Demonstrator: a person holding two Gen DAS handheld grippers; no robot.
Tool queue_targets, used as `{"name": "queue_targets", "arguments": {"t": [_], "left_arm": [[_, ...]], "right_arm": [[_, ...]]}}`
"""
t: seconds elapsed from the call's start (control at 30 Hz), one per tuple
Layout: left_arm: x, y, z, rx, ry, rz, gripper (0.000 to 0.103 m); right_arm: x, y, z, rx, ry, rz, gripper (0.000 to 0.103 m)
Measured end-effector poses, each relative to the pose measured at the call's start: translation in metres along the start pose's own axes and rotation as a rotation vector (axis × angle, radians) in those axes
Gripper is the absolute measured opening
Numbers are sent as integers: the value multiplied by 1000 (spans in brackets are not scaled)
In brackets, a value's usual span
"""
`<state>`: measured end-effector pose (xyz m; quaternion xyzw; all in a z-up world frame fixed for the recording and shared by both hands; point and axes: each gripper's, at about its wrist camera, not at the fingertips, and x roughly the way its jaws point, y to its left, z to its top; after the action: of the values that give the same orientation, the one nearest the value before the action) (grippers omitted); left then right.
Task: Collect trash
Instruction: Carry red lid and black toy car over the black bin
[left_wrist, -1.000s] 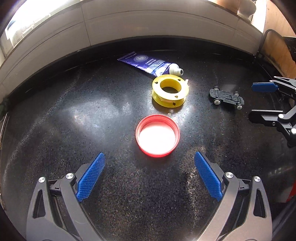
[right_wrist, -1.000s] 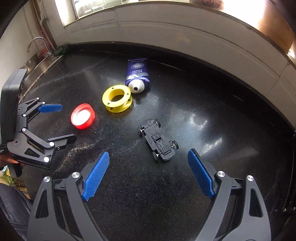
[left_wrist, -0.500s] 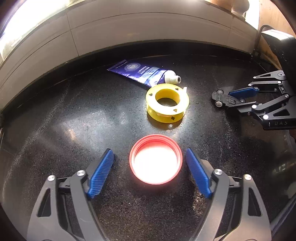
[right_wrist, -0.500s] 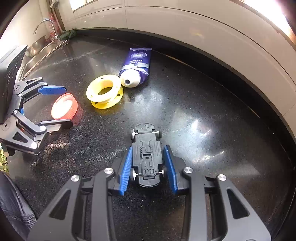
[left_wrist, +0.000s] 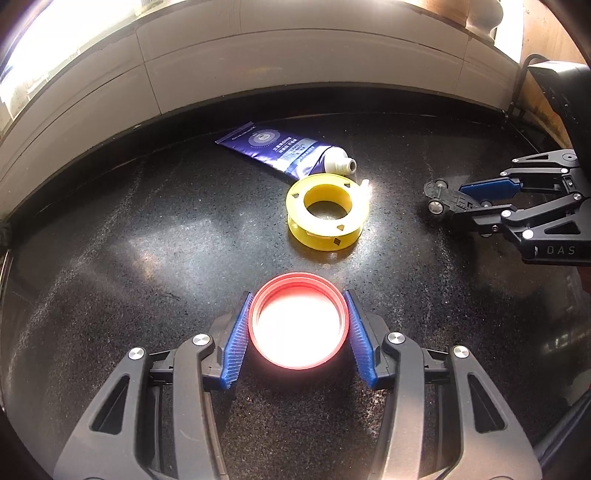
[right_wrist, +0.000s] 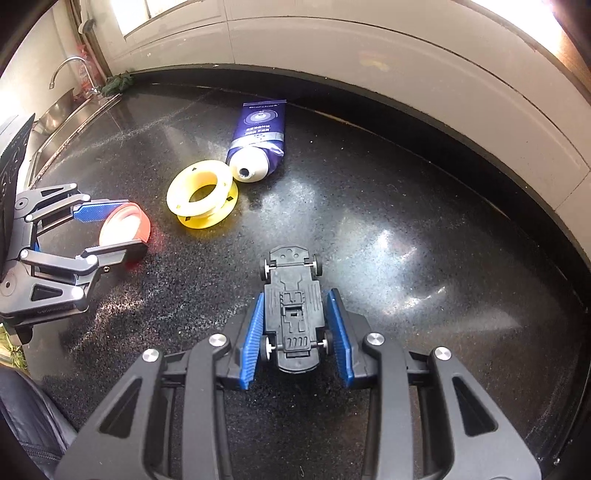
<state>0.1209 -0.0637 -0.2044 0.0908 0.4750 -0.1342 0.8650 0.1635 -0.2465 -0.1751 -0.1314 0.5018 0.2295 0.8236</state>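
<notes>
My left gripper (left_wrist: 298, 306) is shut on a red jar lid (left_wrist: 297, 320) that lies open side up on the black counter; its blue pads (left_wrist: 236, 343) press both sides of the rim. My right gripper (right_wrist: 295, 306) is shut on a black toy car chassis (right_wrist: 293, 314), underside up, its pads (right_wrist: 254, 336) against the car's flanks. In the right wrist view the left gripper (right_wrist: 122, 230) holds the lid (right_wrist: 125, 227) at the left. In the left wrist view the right gripper (left_wrist: 476, 201) holds the car (left_wrist: 445, 201) at the right.
A yellow plastic spool (left_wrist: 327, 212) (right_wrist: 201, 197) and a blue uncapped tube (left_wrist: 284, 149) (right_wrist: 258, 140) lie beyond the lid, near the white tiled wall (left_wrist: 295, 66). A steel sink (right_wrist: 62, 110) with a tap is at the counter's far left end.
Both grippers moved forward and closed: the left onto the red lid, the right onto the toy car. The spool and tube stayed put.
</notes>
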Motion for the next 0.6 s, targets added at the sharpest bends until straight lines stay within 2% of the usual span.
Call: {"name": "queue_targets", "arguments": {"t": [0.17, 0.3, 0.6], "left_arm": [[-27, 0, -2, 13, -28, 35, 48], [-59, 0, -7, -16, -55, 32, 48], [-102, -6, -44, -48, -71, 43, 48]], "right_arm": [[-32, 15, 1, 9, -46, -10, 35], [-60, 36, -7, 15, -86, -2, 35], [-89, 82, -38, 5, -104, 13, 35]]}}
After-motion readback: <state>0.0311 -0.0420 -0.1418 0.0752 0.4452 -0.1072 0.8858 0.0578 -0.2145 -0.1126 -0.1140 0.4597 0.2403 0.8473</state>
